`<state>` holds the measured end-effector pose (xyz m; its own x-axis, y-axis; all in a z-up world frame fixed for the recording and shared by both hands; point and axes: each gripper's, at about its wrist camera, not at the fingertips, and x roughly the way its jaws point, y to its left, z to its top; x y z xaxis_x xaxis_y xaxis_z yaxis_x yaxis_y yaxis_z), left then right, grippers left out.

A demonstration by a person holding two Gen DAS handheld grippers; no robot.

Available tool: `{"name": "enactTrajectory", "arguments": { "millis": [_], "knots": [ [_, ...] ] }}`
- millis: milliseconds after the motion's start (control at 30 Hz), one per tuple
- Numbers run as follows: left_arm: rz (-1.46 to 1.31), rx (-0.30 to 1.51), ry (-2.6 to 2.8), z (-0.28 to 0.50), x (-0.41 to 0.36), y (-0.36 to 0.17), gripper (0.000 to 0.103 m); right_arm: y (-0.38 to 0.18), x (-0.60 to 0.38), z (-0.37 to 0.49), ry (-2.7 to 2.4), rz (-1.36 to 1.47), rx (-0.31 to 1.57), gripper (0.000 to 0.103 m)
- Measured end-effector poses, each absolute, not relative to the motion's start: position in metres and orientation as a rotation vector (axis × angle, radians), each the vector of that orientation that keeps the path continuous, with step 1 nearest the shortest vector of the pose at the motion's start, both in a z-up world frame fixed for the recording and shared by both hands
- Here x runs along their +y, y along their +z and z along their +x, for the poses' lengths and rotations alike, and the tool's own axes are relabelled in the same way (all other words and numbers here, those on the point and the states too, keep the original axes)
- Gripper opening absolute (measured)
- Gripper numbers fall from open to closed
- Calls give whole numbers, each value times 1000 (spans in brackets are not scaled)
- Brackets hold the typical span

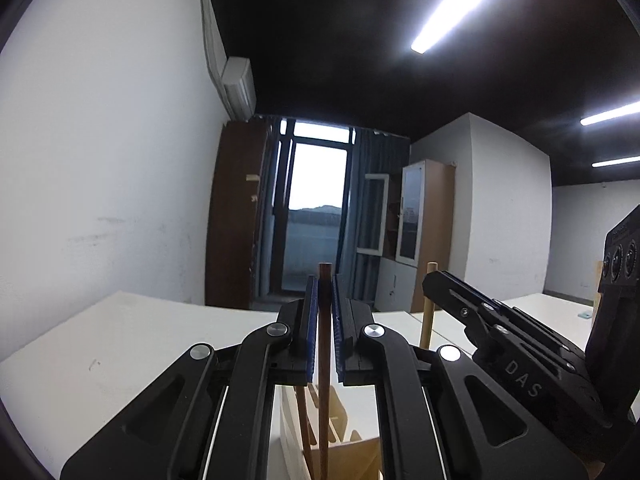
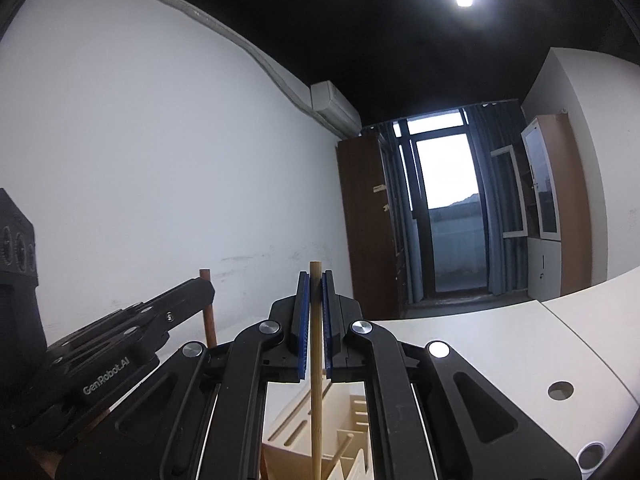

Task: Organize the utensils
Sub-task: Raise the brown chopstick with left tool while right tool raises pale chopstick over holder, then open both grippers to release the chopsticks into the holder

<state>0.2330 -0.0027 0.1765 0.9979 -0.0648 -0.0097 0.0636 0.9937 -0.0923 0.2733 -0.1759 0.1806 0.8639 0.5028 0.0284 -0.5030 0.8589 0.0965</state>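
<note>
Left gripper [image 1: 325,296] is clamping a dark reddish-brown wooden chopstick [image 1: 325,360] between its blue ribbed pads [image 1: 312,328] — fingers narrow, stick standing upright, top end poking just above the fingertips. Its lower end is running down into a pale wooden slotted utensil organizer [image 1: 340,440] sitting on the white table [image 1: 140,340], beside another dark stick already standing in there.

Right gripper [image 2: 315,294] is pinching a light tan round wooden chopstick [image 2: 316,380] the same way — fingers narrow, stick upright, lower part reaching down among the compartments of the organizer [image 2: 352,432]; which slot, cannot tell.

Both grippers are sitting close side by side over the organizer, each showing in the other's view with its stick.
</note>
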Motion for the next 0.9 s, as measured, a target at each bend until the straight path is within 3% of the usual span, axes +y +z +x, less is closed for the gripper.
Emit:
{"name": "enactTrajectory", "arguments": {
  "millis": [900],
  "knots": [
    [-40, 150, -68, 243, 11, 160, 7, 151, -165, 273, 538, 29, 155, 7]
  ]
}}
